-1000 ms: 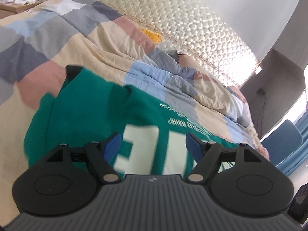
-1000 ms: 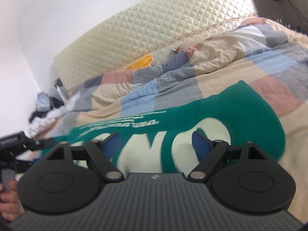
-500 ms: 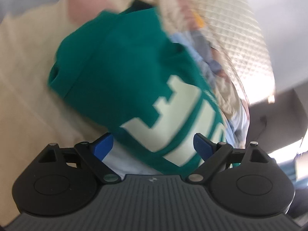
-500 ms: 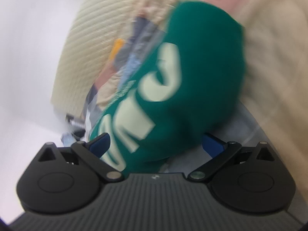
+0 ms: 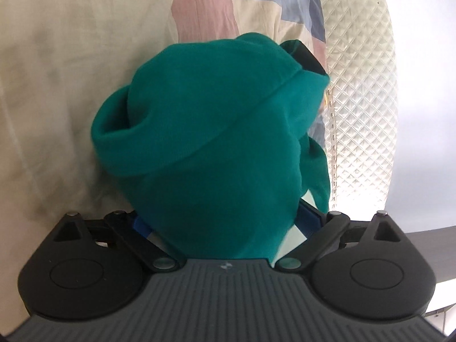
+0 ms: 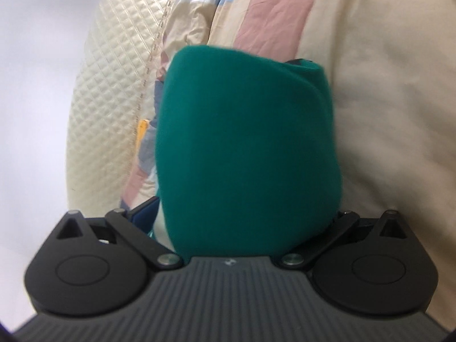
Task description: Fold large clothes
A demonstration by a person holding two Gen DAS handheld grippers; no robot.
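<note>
Green fabric of the sweatshirt [image 5: 216,142] now bulges up between the spread jaws of both tools, where a second ago it lay flat ahead of them with its pale lettering showing. The left gripper [image 5: 225,222] is opening, its blue pads wide of the bundle; the right gripper [image 6: 245,216] stands fully spread, cloth filling the gap, no pinch visible. Both views have rolled, so the patchwork quilt [image 5: 57,57] runs upright behind the cloth. Likely the fold has been laid over and released; smoothing may come next.
</note>
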